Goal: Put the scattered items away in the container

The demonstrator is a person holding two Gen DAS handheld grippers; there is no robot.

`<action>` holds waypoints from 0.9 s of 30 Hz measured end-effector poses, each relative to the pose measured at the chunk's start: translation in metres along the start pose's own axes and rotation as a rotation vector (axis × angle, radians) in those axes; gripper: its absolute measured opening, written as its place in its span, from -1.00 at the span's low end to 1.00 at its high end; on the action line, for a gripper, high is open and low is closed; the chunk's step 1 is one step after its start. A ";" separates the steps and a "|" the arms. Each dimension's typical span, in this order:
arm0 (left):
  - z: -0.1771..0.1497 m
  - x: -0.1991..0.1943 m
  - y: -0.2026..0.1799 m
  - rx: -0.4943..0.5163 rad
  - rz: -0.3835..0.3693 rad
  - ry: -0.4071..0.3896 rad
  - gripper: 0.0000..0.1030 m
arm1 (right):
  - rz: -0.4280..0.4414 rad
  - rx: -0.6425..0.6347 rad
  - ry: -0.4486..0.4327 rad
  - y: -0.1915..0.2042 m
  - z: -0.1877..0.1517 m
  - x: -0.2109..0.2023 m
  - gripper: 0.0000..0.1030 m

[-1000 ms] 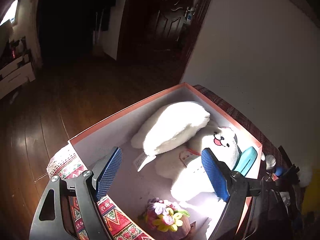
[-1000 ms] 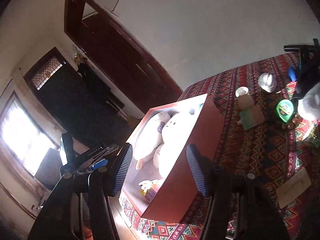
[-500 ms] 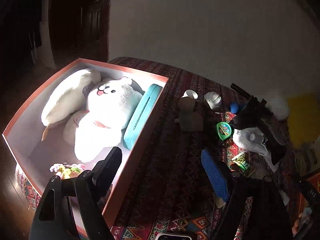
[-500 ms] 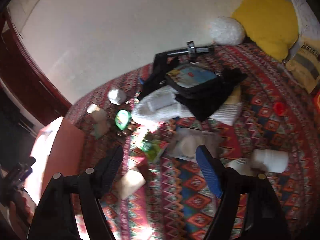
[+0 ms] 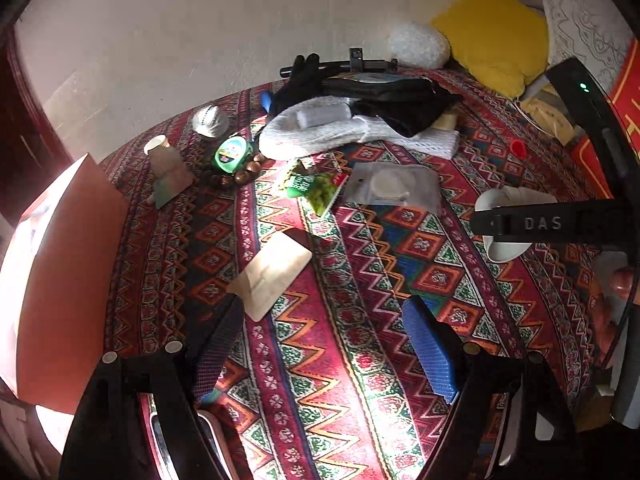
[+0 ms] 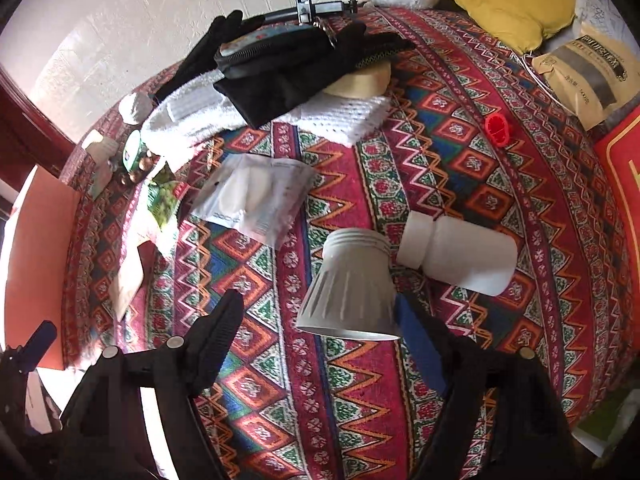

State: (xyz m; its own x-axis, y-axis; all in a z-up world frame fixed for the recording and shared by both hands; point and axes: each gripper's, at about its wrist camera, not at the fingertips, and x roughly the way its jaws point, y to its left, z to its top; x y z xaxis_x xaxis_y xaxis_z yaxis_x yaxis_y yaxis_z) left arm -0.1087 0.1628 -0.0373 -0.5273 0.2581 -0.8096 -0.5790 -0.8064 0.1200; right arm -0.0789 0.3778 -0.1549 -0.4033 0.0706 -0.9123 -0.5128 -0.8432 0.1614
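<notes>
My left gripper stands open over the patterned cloth, nothing between its fingers. A beige card lies just ahead of its left finger. The orange box stands at the left edge. My right gripper points down at the cloth with its jaws opening. A white ribbed cup lies on its side between its fingertips, close against the blue right pad, and the left pad is clear of it. A white bottle lies just right of the cup. The right gripper also shows in the left wrist view.
Farther back lie a clear plastic packet, a green snack packet, a green round case, a paper cup, a white towel under black pouches, a red cap and a yellow cushion.
Both grippers swung away from the box and came down over the scattered items on the cloth. The right gripper's jaws widened and now straddle the white cup.
</notes>
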 end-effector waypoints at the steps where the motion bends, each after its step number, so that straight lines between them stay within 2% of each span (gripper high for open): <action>1: -0.001 0.000 -0.005 0.013 0.000 0.001 0.58 | -0.019 -0.014 0.015 0.000 -0.002 0.005 0.58; 3: -0.003 0.000 -0.012 0.030 0.004 0.003 0.58 | -0.040 -0.025 0.055 -0.003 -0.005 0.018 0.58; 4: -0.004 0.000 -0.015 0.032 0.007 0.004 0.58 | -0.034 -0.019 0.073 -0.008 -0.006 0.025 0.43; 5: -0.004 0.000 -0.016 0.030 0.009 0.006 0.58 | -0.015 -0.005 0.078 -0.015 -0.006 0.029 0.12; 7: -0.003 0.000 -0.019 0.023 0.006 0.008 0.58 | 0.073 0.048 0.055 -0.028 -0.005 0.024 0.09; 9: 0.001 0.002 -0.024 0.021 -0.011 0.009 0.58 | 0.191 0.088 -0.034 -0.036 -0.003 -0.003 0.09; 12: 0.015 0.007 -0.035 -0.030 -0.049 0.018 0.58 | 0.317 0.135 -0.246 -0.054 -0.001 -0.067 0.09; 14: 0.029 0.014 -0.046 -0.114 -0.147 0.046 0.58 | 0.362 0.201 -0.371 -0.077 -0.002 -0.102 0.09; 16: 0.043 0.031 -0.059 -0.257 -0.316 0.119 0.58 | 0.365 0.290 -0.453 -0.107 -0.005 -0.123 0.10; 18: 0.053 0.058 -0.080 -0.413 -0.506 0.242 0.58 | 0.347 0.377 -0.495 -0.135 -0.007 -0.130 0.10; 20: 0.060 0.089 -0.108 -0.519 -0.606 0.363 0.58 | 0.368 0.449 -0.500 -0.159 -0.002 -0.129 0.10; 22: 0.066 0.117 -0.134 -0.584 -0.629 0.453 0.48 | 0.405 0.506 -0.505 -0.179 -0.003 -0.127 0.09; 23: 0.068 0.130 -0.144 -0.611 -0.619 0.485 0.34 | 0.411 0.522 -0.508 -0.187 -0.003 -0.127 0.10; 24: 0.071 0.141 -0.150 -0.644 -0.609 0.511 0.31 | 0.410 0.530 -0.515 -0.193 -0.003 -0.128 0.10; 27: 0.087 0.152 -0.156 -0.723 -0.601 0.498 0.32 | 0.410 0.543 -0.538 -0.206 -0.003 -0.133 0.10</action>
State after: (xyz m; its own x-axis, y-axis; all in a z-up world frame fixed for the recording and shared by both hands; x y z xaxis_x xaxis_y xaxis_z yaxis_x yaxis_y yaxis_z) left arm -0.1525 0.3746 -0.1288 0.1309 0.6040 -0.7861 -0.0669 -0.7858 -0.6149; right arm 0.0827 0.5402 -0.0676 -0.8687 0.1751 -0.4634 -0.4844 -0.4955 0.7210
